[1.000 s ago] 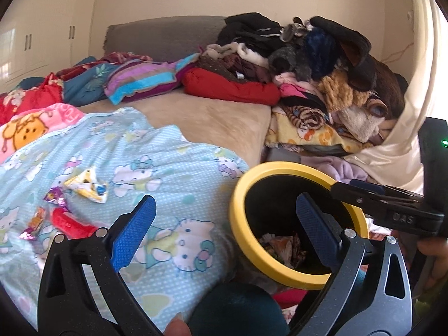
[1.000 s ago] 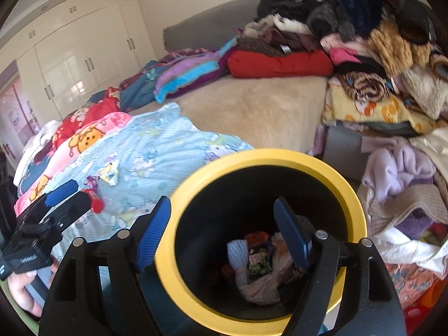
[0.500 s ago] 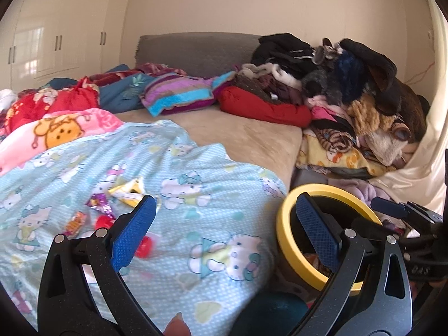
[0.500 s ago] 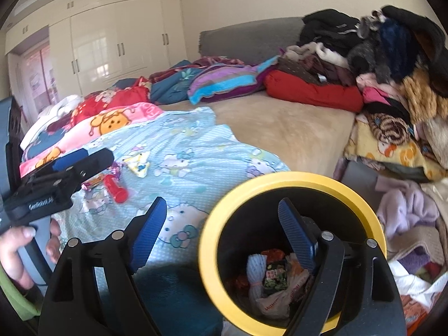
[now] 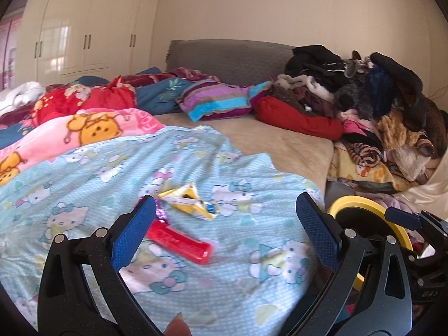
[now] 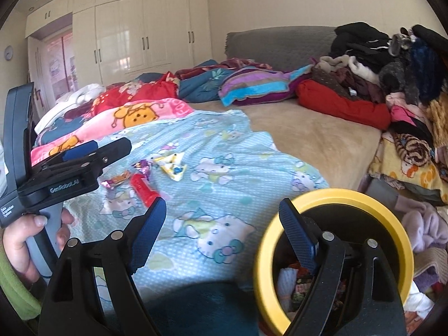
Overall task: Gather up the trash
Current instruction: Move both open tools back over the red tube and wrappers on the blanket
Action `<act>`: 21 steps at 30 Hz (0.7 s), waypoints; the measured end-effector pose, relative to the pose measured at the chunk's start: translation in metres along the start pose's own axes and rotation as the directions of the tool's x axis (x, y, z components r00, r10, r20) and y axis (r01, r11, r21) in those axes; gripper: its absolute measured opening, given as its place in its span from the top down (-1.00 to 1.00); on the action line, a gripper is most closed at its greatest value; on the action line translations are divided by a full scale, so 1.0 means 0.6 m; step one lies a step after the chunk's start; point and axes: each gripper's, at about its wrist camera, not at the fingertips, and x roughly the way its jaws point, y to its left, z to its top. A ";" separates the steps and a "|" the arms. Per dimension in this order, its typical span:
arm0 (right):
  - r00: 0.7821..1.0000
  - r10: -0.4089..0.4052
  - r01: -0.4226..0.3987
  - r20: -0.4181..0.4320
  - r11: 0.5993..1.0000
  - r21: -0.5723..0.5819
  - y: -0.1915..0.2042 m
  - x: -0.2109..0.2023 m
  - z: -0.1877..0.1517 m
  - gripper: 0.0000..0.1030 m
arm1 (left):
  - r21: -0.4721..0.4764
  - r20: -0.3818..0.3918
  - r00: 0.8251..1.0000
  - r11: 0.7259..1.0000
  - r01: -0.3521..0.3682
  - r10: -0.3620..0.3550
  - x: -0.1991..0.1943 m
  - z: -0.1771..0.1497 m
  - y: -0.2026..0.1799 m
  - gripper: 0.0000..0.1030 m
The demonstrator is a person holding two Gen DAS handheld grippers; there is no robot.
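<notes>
Both tools are spread and empty: left tool (image 5: pixel 224 224), right tool (image 6: pixel 221 224), freed for the next pick. The bin (image 6: pixel 266 246) sits beside the bed's edge, within reach. Beyond it, wrappers (image 5: pixel 190 198) and a red tube (image 5: pixel 179 242) litter the blanket (image 5: pixel 84 168).

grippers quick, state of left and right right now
Left gripper: open, nothing held, above the red plastic wrapper.
Right gripper: open, empty, beside the yellow-rimmed black bin.
</notes>
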 end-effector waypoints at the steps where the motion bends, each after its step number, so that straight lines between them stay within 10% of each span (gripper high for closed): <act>1: 1.000 0.009 -0.009 -0.007 1.000 -0.006 0.008 0.006 0.002 -0.56 | -0.011 -0.001 1.000 1.000 -0.009 0.009 0.001 0.000 0.010 -0.79; 21: 0.987 0.093 -0.110 -0.132 0.986 -0.128 0.120 0.140 0.020 -0.55 | -0.193 -0.089 0.988 0.971 -0.143 0.128 0.029 -0.031 0.172 -0.78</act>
